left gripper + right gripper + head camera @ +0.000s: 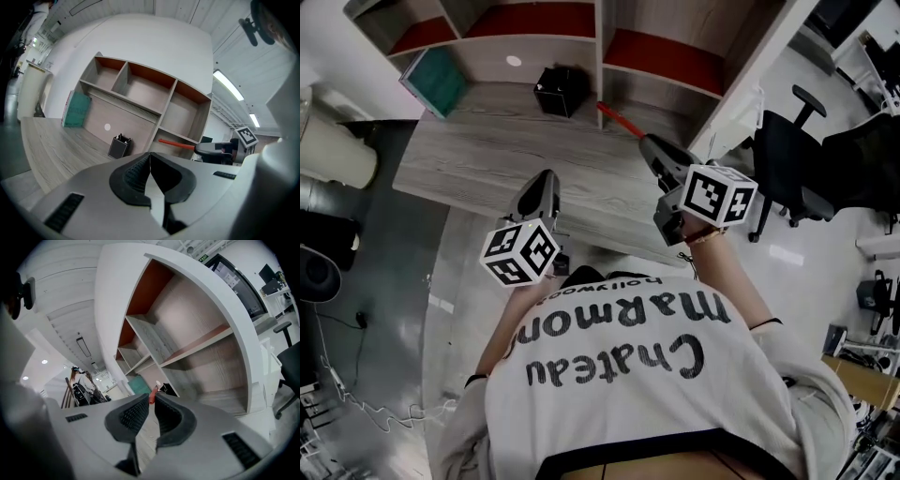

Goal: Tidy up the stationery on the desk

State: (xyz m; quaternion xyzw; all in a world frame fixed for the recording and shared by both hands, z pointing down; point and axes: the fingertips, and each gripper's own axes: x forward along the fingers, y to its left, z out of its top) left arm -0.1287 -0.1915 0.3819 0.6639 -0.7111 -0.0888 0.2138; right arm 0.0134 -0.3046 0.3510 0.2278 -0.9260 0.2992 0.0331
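- A wooden shelf unit [600, 47] with red-backed compartments is standing against a white wall.
- A black office chair [787, 150] is sitting on the pale floor, near the shelf unit's right side.
- A person [82, 383] wearing a dark backpack is standing far off.

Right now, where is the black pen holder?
In the head view, the black pen holder stands at the back of the desk, between the teal book on its left and the red pen on its right.
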